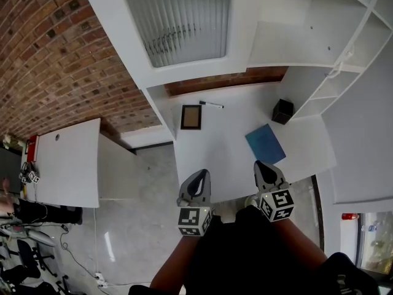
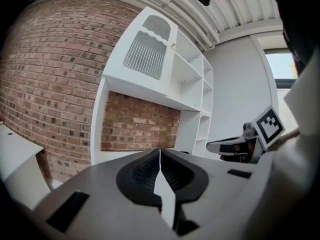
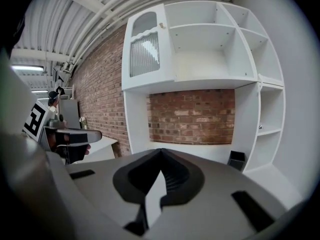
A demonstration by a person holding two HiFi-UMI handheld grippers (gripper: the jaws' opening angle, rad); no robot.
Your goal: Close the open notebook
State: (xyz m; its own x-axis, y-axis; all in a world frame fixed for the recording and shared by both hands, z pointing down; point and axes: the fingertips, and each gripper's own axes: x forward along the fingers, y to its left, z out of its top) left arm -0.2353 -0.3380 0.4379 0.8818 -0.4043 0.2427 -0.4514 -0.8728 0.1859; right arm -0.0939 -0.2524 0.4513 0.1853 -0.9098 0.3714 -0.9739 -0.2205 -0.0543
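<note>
Head view shows the blue notebook lying flat and closed on the white surface, its blue cover up. The right gripper is on the near side of the notebook, close to its near edge but apart from it. The left gripper is well to the left of the notebook, by the surface's near edge. Neither touches the notebook. In the left gripper view, that gripper's jaws are pressed together along a thin seam with nothing between them. They point at the brick wall under the white shelf unit rather than at the notebook. In the right gripper view, that gripper's jaws are likewise fully closed and empty, aimed at the same brick recess. Beyond the notebook, toward the shelves, stands a black box. It is near the notebook's far corner but not touching it. Left of the notebook and farther back lies a dark frame, and beyond that a pen. Both are well apart from the notebook. Each gripper's marker cube sits on the person's side of the notebook, over the dark sleeves.
</note>
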